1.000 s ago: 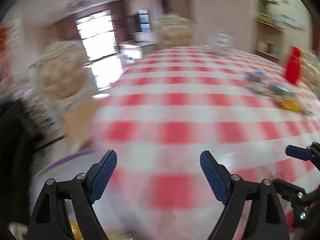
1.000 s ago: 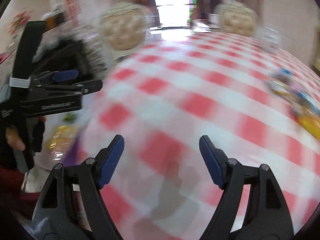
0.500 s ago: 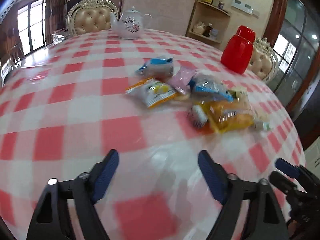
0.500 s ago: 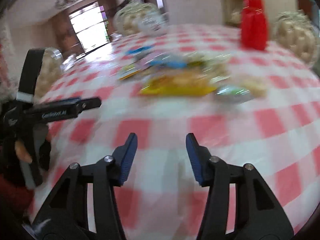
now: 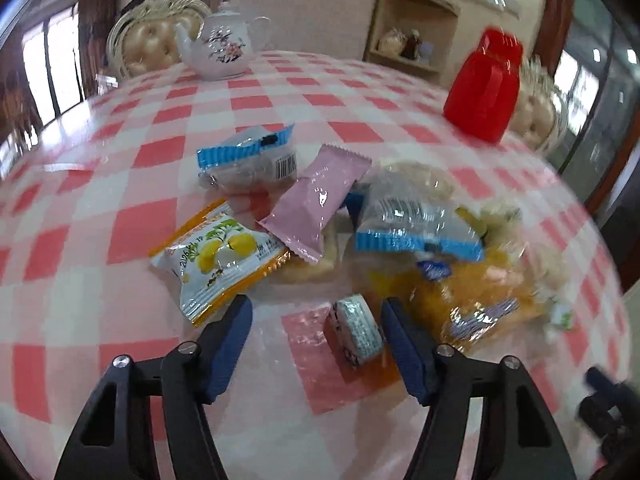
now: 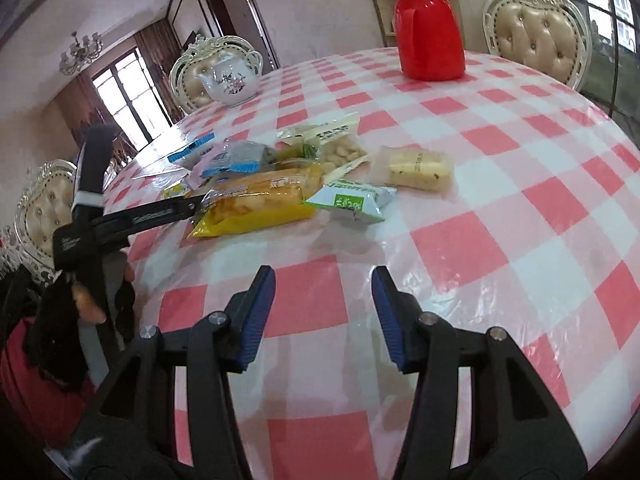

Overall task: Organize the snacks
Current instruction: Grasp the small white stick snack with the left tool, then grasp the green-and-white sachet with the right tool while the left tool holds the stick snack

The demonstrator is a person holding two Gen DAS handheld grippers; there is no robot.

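Left gripper (image 5: 316, 334), jaws wide, is straddling a small wrapped candy (image 5: 355, 330) at the near edge of the snack pile (image 5: 320, 216) mid-tabletop (image 5: 120, 300), likely light, crinkly, slippery, best pinched across its middle; right gripper (image 6: 323, 316) is hovering half-open, empty.

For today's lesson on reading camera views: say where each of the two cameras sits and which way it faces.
Left wrist: on the left gripper, low over the table, facing the snack pile; its open fingers show.
Right wrist: on the right gripper, further back, facing the pile and the red jug; its open fingers, the left gripper and the hand holding it show.
Shared: pile, jug, teapot, checked cloth.
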